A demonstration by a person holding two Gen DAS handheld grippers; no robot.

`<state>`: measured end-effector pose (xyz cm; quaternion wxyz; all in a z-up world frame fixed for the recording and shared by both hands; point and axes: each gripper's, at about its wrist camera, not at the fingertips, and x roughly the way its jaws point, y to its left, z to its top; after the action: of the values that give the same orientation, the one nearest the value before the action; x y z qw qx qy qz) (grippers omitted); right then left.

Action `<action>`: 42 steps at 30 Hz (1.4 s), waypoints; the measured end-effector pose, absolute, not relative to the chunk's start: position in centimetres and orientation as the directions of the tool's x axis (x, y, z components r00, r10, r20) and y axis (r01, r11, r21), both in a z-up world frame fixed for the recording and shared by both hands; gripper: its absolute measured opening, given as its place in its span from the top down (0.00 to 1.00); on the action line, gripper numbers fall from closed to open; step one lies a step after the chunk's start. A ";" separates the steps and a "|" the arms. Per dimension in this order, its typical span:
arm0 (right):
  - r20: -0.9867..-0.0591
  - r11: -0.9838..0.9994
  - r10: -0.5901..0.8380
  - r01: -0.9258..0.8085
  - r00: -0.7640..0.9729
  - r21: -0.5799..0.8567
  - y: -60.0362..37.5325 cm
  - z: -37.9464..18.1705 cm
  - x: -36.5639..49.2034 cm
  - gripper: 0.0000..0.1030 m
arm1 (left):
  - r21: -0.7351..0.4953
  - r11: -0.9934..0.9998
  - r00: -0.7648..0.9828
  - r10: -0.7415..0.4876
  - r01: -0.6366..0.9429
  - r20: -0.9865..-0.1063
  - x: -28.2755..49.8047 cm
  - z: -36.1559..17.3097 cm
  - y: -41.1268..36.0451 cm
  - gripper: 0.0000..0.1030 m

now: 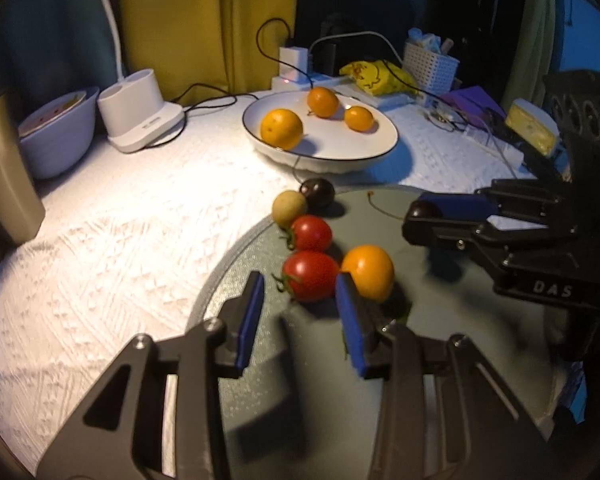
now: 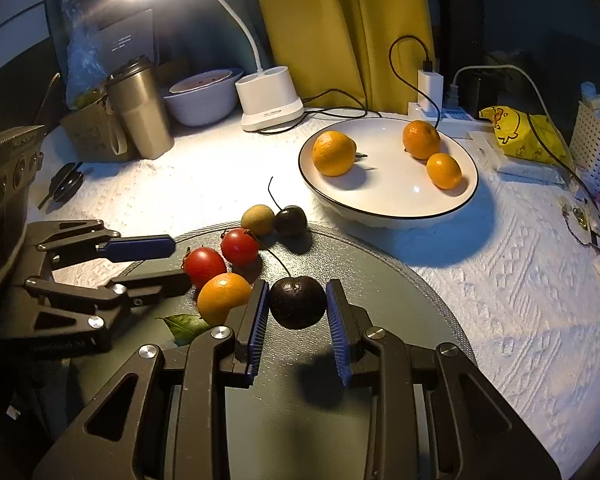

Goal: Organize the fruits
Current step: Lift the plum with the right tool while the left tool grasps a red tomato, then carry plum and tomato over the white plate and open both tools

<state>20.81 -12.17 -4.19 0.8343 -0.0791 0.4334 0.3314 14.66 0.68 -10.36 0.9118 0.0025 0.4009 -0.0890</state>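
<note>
Right gripper [image 2: 298, 308] grasps a dark cherry [image 2: 297, 307]; left gripper [image 1: 300, 300] stands released at the red tomato [image 1: 310, 276].

The cherry sits between the right pads, both pressing on its sides, above the round grey board [image 2: 400, 280], and its thin stem rises toward the other fruits. The left jaws are apart and nothing is pressed: the near red tomato lies just ahead of them, at the mouth between the tips, and the orange fruit [image 1: 369, 272] touches the outer side of one finger. The white plate [image 2: 388, 210] with three oranges stands beyond the board, ahead and to the right of the right gripper. The right hand seems nearer to the plate, so I judge the cherry goes forward first.
</note>
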 end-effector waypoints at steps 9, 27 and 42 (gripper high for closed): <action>-0.775 0.781 0.474 -0.605 0.418 0.151 -12.6 -4.0 21.0 0.70 | -0.050 0.969 0.632 -0.195 0.240 -0.750 17.0 -11.2 -0.1 0.59; -0.760 0.790 0.476 -0.596 0.443 0.147 -13.7 -3.5 22.0 0.70 | -0.068 0.966 0.630 -0.216 0.249 -0.746 16.1 -10.6 -0.2 0.70; -0.736 0.805 0.472 -0.578 0.486 0.135 -15.2 -2.4 25.2 0.70 | -0.090 0.971 0.718 -0.225 0.221 -0.659 18.8 -6.7 -0.3 0.70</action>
<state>25.25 -15.16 -2.44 0.8594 -0.0654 0.4047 0.3055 18.84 -0.26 -6.72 0.9267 -0.0023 0.3560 -0.1203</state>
